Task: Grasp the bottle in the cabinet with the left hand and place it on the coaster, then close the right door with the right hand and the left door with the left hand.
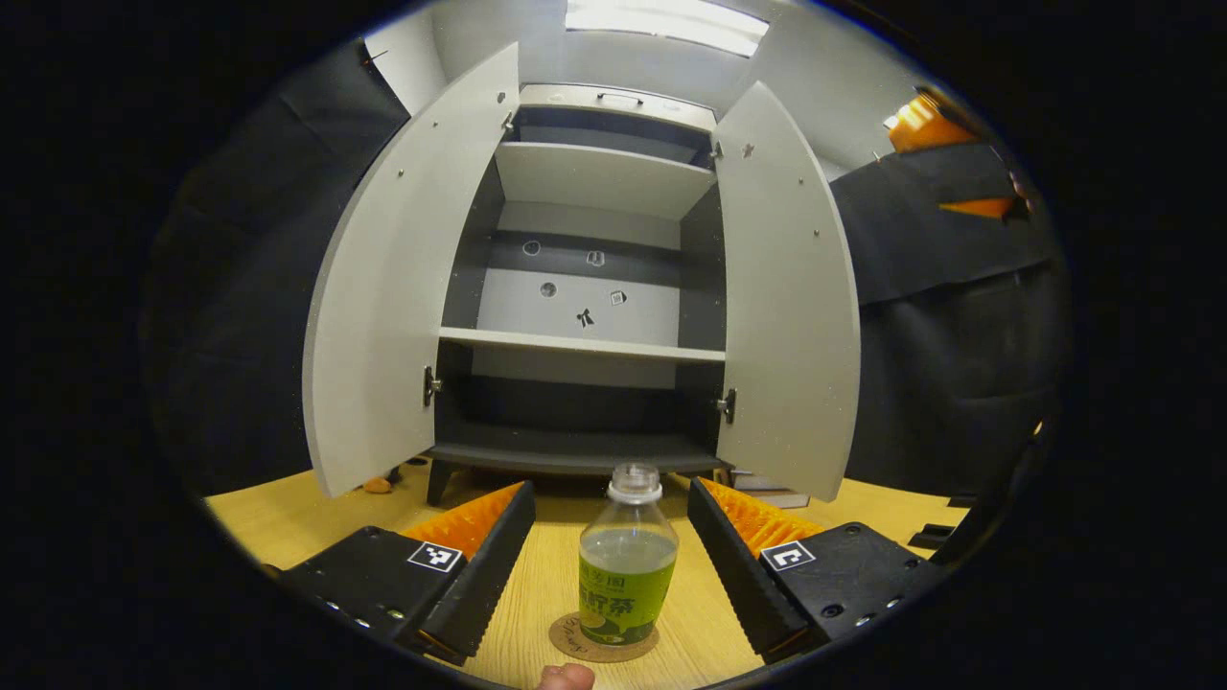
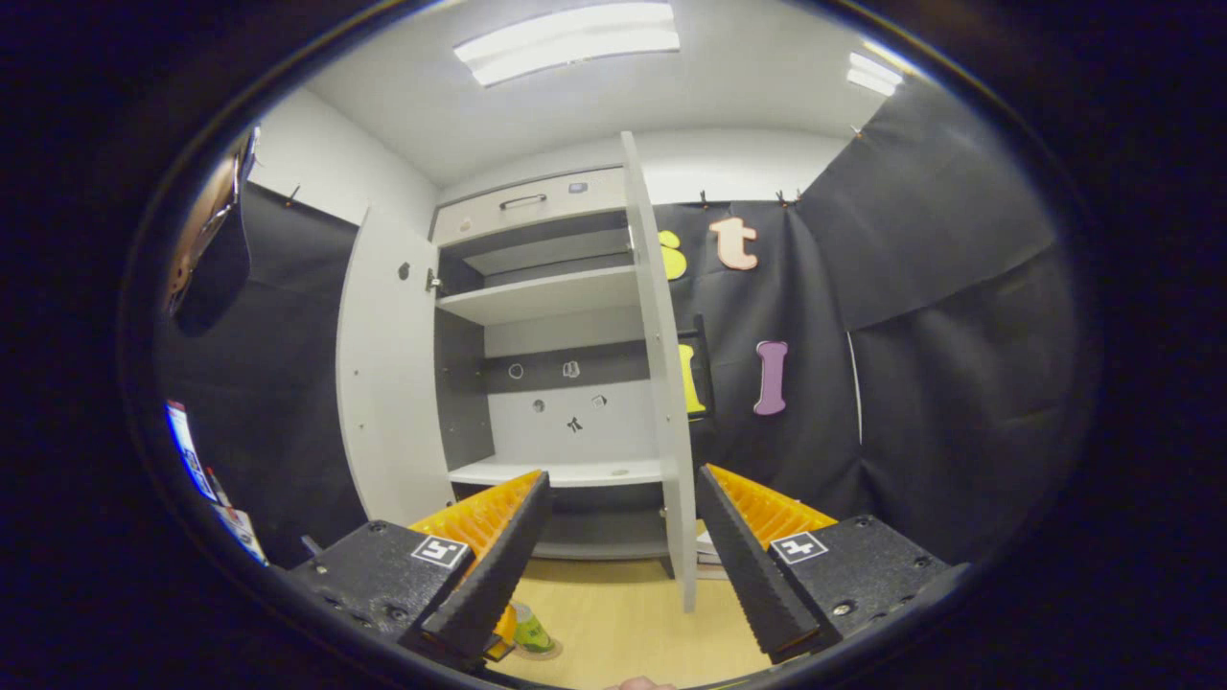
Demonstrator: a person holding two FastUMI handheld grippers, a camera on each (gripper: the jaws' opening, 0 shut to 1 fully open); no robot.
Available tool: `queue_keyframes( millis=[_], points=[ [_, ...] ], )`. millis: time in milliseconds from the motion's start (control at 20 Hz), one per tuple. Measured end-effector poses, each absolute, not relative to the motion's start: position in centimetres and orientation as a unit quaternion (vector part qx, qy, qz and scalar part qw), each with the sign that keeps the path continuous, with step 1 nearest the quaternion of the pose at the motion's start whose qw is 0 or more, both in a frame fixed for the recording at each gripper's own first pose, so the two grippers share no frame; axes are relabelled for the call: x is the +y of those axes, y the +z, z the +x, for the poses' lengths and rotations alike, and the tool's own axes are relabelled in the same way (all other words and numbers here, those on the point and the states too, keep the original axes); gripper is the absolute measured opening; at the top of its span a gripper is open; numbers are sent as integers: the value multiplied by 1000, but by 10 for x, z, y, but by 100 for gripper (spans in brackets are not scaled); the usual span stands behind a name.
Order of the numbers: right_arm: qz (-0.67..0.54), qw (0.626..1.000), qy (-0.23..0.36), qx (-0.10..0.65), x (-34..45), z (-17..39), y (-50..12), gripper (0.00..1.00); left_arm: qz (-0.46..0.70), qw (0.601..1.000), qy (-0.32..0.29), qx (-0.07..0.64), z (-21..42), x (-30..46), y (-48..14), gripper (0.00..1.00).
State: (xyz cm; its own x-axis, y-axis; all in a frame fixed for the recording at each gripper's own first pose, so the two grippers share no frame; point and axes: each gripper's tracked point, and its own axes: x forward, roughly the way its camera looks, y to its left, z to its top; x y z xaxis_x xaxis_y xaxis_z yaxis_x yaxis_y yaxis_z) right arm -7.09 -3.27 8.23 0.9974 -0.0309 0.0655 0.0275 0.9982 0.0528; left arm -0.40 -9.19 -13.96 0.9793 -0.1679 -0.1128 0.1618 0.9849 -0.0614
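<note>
Left gripper: bottom of left gripper view, fingers spread wide, released, nothing pinched; bottle stands between them w/ a gap on each side, touching neither. Bottle: clear, upright, pale cap, green label, approx. half full; sits on round coaster at bottom centre of frame, on light wood tabletop. Fingertip at very bottom edge, just below coaster. Cabinet: centre of frame behind bottle, grey, both doors swung open; left door at centre-left, right door at centre-right. Shelves bare; small stickers on back panel; drawer w/ handle along top. Right gripper: bottom of right gripper view, jaws apart, released, holding nothing. Same view: cabinet at centre-left, right door seen nearly edge-on at centre, its edge running down btwn the two fingers, farther off, not touched. Left door at left of cabinet, open. Bottle partly visible at bottom, low left of centre, mostly hidden by left-hand finger; coaster edge beside it. Ceiling light panels across upper part of both views.
</note>
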Motion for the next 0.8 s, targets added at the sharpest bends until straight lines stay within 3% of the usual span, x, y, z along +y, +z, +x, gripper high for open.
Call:
queue_keyframes(
  millis=[200, 300, 350, 400, 600, 750, 800],
  points=[
    [7, 999, -44, 12, -52, -75, 27, 96, -24, 994, -87, 67, -13, -80, -102, 99],
    [2, 998, -53, 19, -53, -73, 14, 100, -32, 992, -92, 75, -13, -78, -88, 95],
    [4, 998, -53, 15, -50, -71, 11, 96, -33, 993, -88, 76, -12, -75, -81, 95],
    [9, 999, -49, 12, -47, -66, 10, 100, -36, 993, -88, 77, -10, -73, -75, 95],
    [13, 1000, -20, 17, -28, -53, -3, 96, -73, 991, -83, 78, -2, -65, -45, 95],
    [24, 999, -6, 31, -20, -49, -18, 100, -84, 992, -61, 78, -1, -53, -37, 95],
    [31, 999, -2, 37, -19, -49, -22, 100, -82, 992, -56, 78, -1, -50, -36, 100]
  ],
)
